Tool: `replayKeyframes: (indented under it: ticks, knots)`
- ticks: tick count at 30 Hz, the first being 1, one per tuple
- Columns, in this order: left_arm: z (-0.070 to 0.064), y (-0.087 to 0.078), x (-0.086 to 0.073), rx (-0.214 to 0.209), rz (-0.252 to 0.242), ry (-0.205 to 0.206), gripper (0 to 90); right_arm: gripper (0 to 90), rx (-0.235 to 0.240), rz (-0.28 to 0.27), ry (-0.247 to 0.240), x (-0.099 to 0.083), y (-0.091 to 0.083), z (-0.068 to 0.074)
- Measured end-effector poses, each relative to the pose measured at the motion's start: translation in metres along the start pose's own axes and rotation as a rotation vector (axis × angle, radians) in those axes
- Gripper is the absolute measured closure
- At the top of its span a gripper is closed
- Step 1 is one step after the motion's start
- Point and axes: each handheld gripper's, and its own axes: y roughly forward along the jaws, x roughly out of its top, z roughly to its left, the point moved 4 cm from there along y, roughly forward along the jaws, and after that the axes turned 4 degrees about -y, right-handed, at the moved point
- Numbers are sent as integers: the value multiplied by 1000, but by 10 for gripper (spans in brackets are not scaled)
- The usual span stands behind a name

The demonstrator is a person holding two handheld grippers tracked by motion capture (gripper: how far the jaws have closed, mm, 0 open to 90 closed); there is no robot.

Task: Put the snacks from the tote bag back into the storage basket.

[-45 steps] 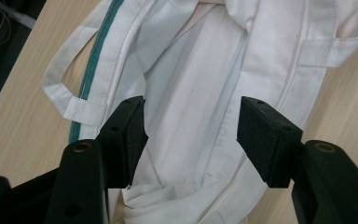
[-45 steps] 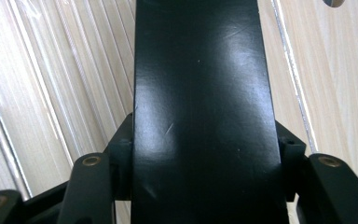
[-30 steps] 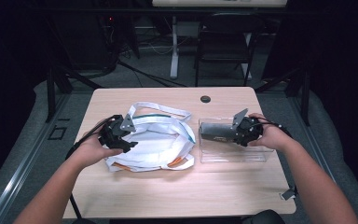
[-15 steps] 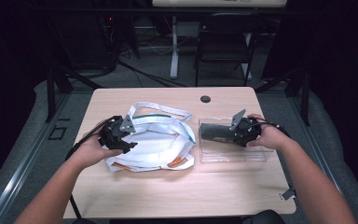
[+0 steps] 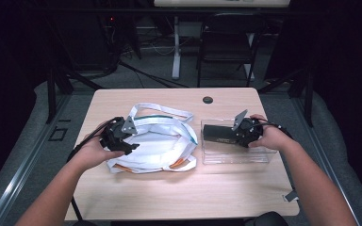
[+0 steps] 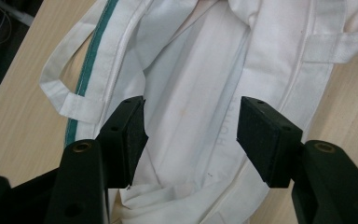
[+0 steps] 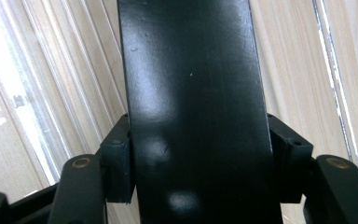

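Nearest the table's front edge, the person's two forearms reach in over the light wooden table [image 5: 179, 188]. The left gripper [image 5: 122, 139] sits near the table's left edge, over the left end of a white cloth tote bag with a green-trimmed strap and orange lining [image 5: 162, 139]. In the left gripper view its two black jaws stand wide apart with the white fabric of the bag [image 6: 200, 70] lying between and beyond them; whether the pads touch the cloth cannot be told.

Toward the right edge, the right gripper [image 5: 242, 134] is clamped on a flat black rectangular box [image 5: 219, 134], which points left toward the bag. In the right gripper view both pads press against the long sides of the black box [image 7: 191, 93]. The box is held over a clear plastic rectangular tray [image 5: 235, 155], just beside the bag's right end.

Farther off, a small round black cable hole [image 5: 208, 100] lies near the table's back edge.
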Motion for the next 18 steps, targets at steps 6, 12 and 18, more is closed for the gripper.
replayKeyframes:
  ticks: [6, 12, 18]
  knots:
    - [0, -1, -3, 3, -2, -1, 417, 374, 2, 9, 9, -1, 4, 0]
    - [-2, 0, -5, 4, -2, -2, 417, 374, 4, 21, 13, -2, 8, -1]
    - [-2, 2, -7, 2, -1, -7, 418, 372, -6, 29, 13, -2, 10, -1]
